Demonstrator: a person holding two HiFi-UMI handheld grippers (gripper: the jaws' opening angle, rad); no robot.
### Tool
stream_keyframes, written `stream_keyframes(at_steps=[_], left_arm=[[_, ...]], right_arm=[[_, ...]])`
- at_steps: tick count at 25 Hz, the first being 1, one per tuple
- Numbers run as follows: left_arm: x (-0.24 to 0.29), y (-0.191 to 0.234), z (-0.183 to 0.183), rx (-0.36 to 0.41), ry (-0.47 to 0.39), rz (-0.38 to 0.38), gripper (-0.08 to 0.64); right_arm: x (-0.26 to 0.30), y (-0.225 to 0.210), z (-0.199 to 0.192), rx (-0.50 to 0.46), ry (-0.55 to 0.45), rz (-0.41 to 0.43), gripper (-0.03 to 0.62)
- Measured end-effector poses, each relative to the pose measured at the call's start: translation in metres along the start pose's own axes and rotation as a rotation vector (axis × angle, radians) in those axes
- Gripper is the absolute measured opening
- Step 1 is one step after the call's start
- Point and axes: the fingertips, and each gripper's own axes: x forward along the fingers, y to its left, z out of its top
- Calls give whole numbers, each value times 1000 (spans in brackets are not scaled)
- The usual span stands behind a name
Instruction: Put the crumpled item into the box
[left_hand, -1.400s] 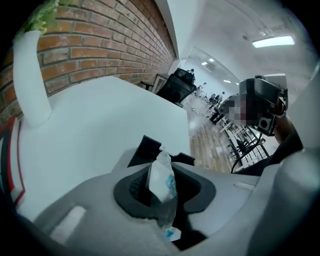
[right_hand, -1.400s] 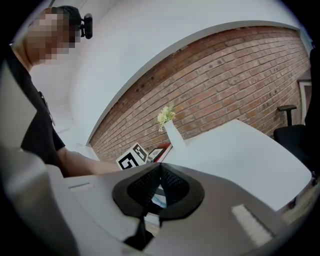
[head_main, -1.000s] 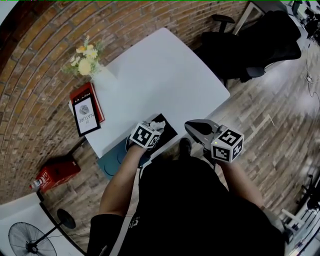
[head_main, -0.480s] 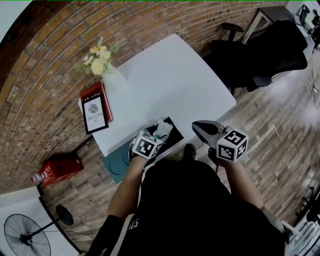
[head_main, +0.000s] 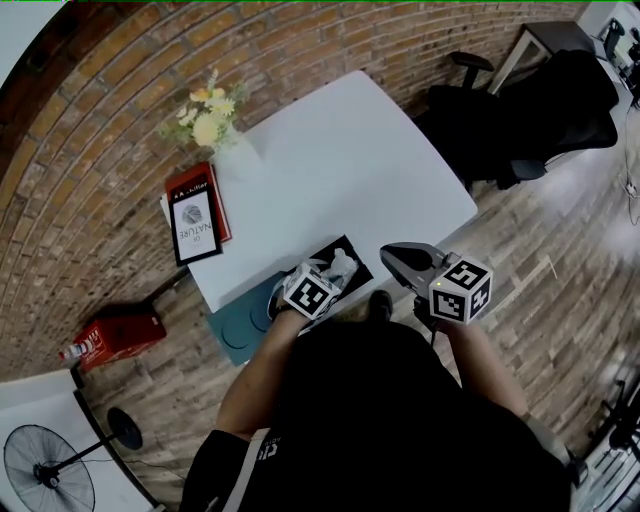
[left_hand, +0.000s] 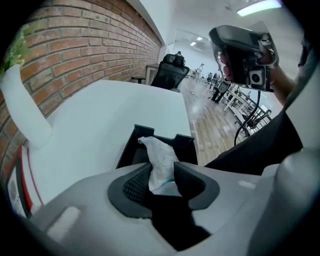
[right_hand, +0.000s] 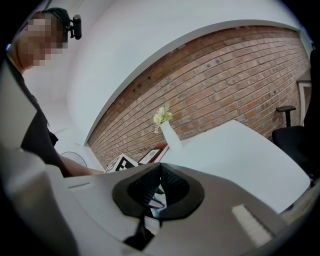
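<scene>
1. Left gripper (left_hand: 161, 169): ribbed black pads set narrow, jaws just closed in, pinching the lower end of the crumpled item (left_hand: 159, 152). The item is white, creased and tissue-like, and its upper end stands free beyond the tips.
2. Box (left_hand: 131, 150): black, matte, rectangular, open-topped. It sits on the smooth white worktop (left_hand: 100, 115) straight ahead of those tips, under the item. Its near part is hidden behind the gripper body.
3. Right gripper (right_hand: 160, 169): pads meet at the tips, holding nothing. It is to the right of the left gripper, apart from the box.

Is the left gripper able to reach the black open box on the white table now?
Probably yes: the left gripper, its jaws just closed further on crumpled white paper, hangs right over the black open box; nothing stands between.
</scene>
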Motion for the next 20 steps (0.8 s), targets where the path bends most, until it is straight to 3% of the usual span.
stream_keyframes(at_steps=[5,8,10,14,20], left_arm=[[0,-11,-7,55,28,-61,137],[-3,-5,1,112,4,-15,163],[-13,2,12,117,-36,34,221],[-46,7,33,87,-158,74,260],[-114,24,61,46,-343,165,261]], right_arm=[[-2,0,1,-3,-2,-7,2],[-1,4,0,-8,2,-3,2],[-1,5,0,-10,1,-1,2],[-4,4,1,-5,-13,-11,2],[-1,3,3,-12,-23,0,1]])
